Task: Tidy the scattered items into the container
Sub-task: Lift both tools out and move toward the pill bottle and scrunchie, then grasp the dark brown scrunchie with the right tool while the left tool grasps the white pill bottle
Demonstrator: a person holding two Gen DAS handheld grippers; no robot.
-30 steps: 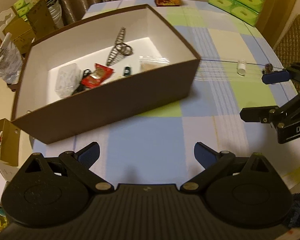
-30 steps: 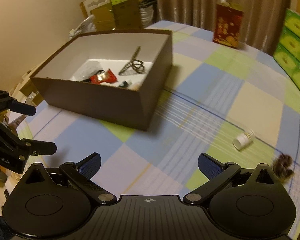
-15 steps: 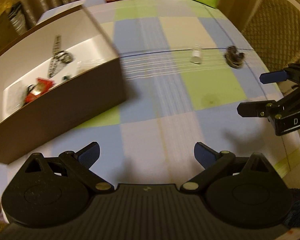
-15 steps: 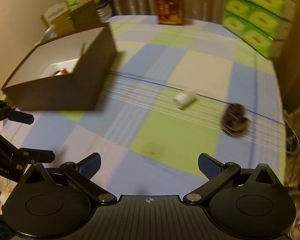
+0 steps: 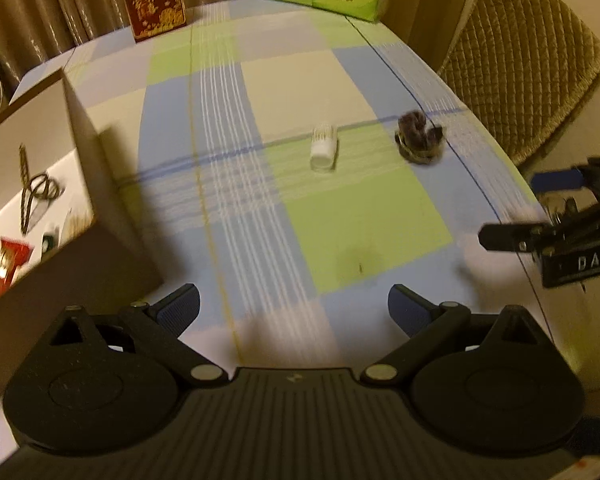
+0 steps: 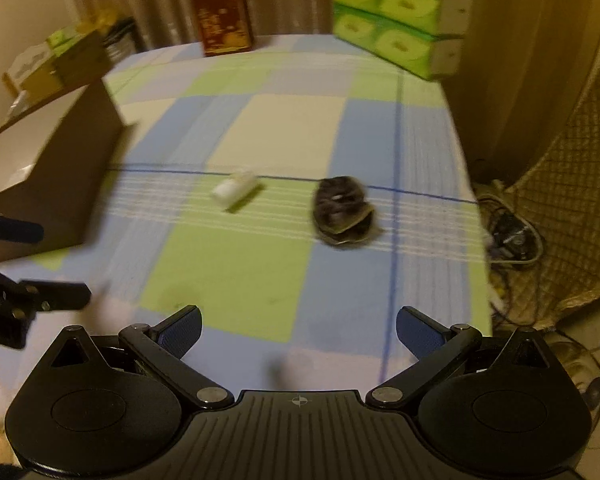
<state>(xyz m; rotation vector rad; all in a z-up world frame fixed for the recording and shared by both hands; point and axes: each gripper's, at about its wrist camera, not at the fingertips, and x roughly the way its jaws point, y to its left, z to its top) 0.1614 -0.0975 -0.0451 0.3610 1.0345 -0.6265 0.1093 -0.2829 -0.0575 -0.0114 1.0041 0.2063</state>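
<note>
— How far along are you?

— Mostly done, I'd judge. The box (image 5: 40, 184) at my left already has several things in it: a red packet (image 5: 6, 264), a dark clip (image 5: 36, 188), some smaller bits I can't make out.

— What's left?

— Two things on the worktop (image 5: 364, 216): a white bottle (image 6: 236, 189) on its side, and just beside it a dark bundle (image 6: 342, 210), both well apart from the box.

— And your fingers?

— Both pairs spread wide and empty. My right gripper (image 6: 298, 330) faces the bundle; my left gripper (image 5: 294, 306) looks toward the bottle.
</note>
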